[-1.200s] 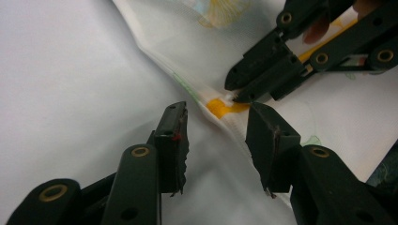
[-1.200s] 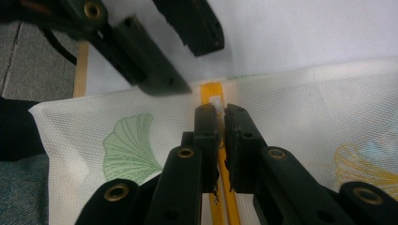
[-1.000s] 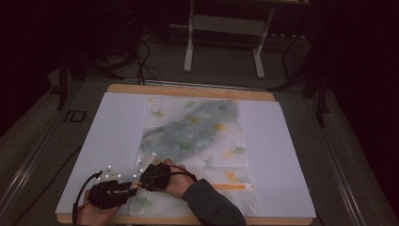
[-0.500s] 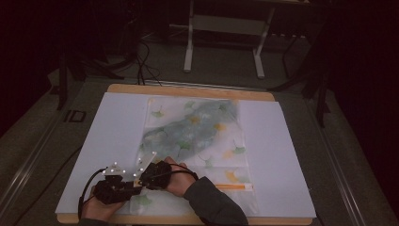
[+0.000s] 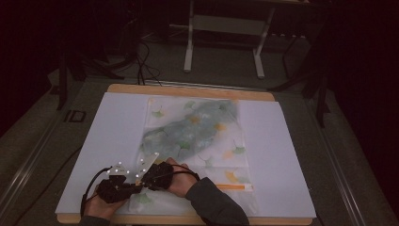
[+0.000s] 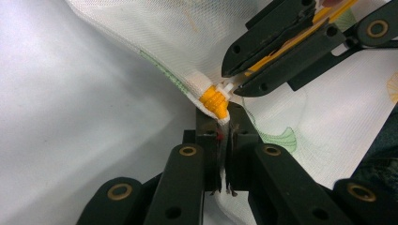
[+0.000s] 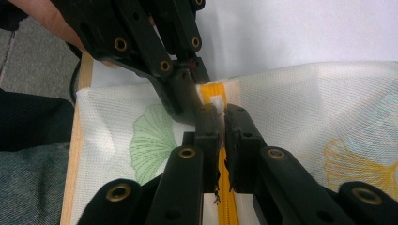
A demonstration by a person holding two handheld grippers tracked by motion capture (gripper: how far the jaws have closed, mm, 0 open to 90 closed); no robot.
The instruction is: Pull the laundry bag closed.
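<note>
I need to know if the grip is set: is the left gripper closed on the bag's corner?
Yes: the left gripper pinches the mesh bag beside its yellow zipper end.

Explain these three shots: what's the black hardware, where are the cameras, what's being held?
There is no robot arm. A person holds a two-jaw tool in each hand: the left gripper and the right gripper.

The wide shot comes from a fixed camera above the person's side of the table. The two close-ups come from cameras riding on the grippers, looking along their own black jaws.

On the table lies a white sheet with a white mesh bag printed with leaves, something blue-grey inside.

In the left gripper view, the left gripper has just been closing and now pinches the bag's fabric at the end of its yellow zipper. In the right gripper view, the right gripper is shut on the zipper.
</note>
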